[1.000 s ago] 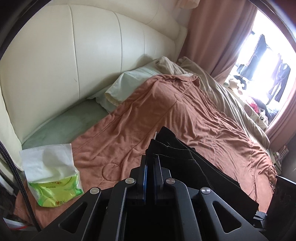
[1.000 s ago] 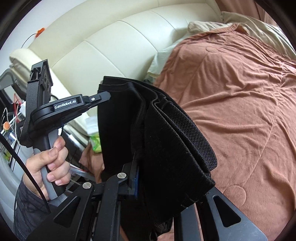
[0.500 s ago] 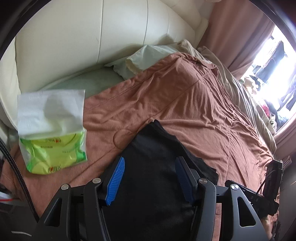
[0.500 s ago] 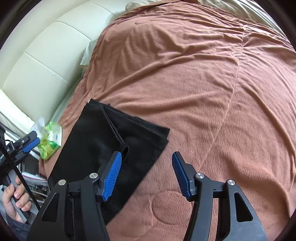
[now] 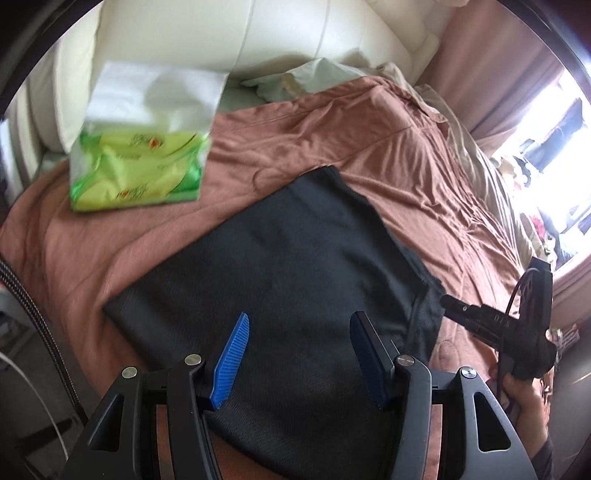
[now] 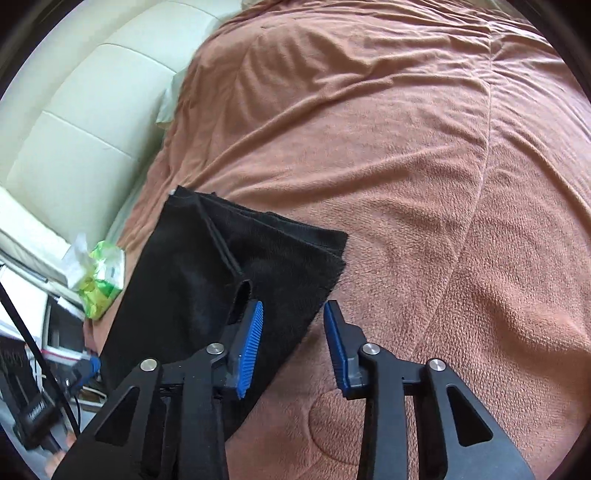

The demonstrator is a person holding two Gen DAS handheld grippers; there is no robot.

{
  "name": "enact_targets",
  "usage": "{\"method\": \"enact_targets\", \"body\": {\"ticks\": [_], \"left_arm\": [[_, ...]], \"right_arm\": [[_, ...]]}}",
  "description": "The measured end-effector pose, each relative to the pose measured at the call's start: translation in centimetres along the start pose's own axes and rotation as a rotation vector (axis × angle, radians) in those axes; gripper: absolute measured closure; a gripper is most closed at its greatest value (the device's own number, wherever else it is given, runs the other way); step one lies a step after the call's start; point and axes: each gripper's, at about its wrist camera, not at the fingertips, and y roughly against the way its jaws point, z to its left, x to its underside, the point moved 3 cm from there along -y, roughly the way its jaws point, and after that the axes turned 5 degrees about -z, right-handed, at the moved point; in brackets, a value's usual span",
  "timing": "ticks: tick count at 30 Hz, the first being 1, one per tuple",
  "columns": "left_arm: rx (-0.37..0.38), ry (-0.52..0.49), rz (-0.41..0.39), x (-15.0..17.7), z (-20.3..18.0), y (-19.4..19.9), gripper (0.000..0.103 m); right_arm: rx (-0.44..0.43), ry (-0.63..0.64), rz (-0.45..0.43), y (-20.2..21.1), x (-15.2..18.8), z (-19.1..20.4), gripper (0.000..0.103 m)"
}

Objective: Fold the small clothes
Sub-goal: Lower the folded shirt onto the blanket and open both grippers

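Note:
A black folded garment lies flat on the brown bedspread. My left gripper is open and empty, its blue pads spread just above the garment's near part. In the right wrist view the garment lies at the lower left, with a layered edge and a small loop of fabric. My right gripper is open and empty over the garment's right edge, its left pad next to that loop. The right gripper also shows in the left wrist view, held in a hand.
A green and white tissue pack lies on the bedspread left of the garment, also seen in the right wrist view. A cream padded headboard and pillows are behind. Curtains and a bright window are at the right.
Both grippers let go of the garment, which now lies folded on the bed. Since half a second ago the left gripper has moved closer and lower, and the right gripper's jaws have narrowed a little.

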Motion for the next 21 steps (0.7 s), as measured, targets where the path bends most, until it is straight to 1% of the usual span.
{"method": "enact_targets", "body": {"ticks": [1,2,3,4,5,9,12,15,18,21], "left_arm": [[-0.003,0.032,0.001,0.5,0.7,0.0,0.044],[0.002,0.072,0.004,0.9,1.5,-0.1,0.044],[0.005,0.105,0.002,1.3,2.2,-0.1,0.044],[0.007,0.129,-0.001,1.6,2.7,0.1,0.044],[0.009,0.144,-0.004,1.9,3.0,0.3,0.044],[0.02,0.21,-0.03,3.7,4.0,1.4,0.044],[0.027,0.22,-0.038,5.2,3.5,2.0,0.044],[0.036,0.226,-0.033,6.6,2.8,2.4,0.044],[0.053,0.231,-0.015,7.8,2.1,2.2,0.044],[0.058,0.22,-0.012,8.7,1.2,2.3,0.044]], "right_arm": [[-0.002,-0.014,0.005,-0.4,-0.1,-0.3,0.079],[-0.006,-0.02,0.004,-0.7,-0.2,-0.4,0.085],[-0.013,-0.019,-0.003,-1.0,-0.5,-0.4,0.094],[-0.014,-0.014,-0.01,-1.1,-0.6,-0.4,0.099],[-0.012,-0.007,-0.02,-1.1,-0.8,-0.4,0.101],[-0.002,-0.006,-0.035,-1.4,-1.4,-0.2,0.102],[0.019,0.005,-0.048,-1.6,-1.7,-0.1,0.102],[0.052,0.027,-0.029,-1.9,-1.5,0.3,0.101],[0.033,0.017,-0.004,-1.1,-0.8,0.4,0.1],[0.008,0.028,0.004,0.6,0.1,0.3,0.099]]}}
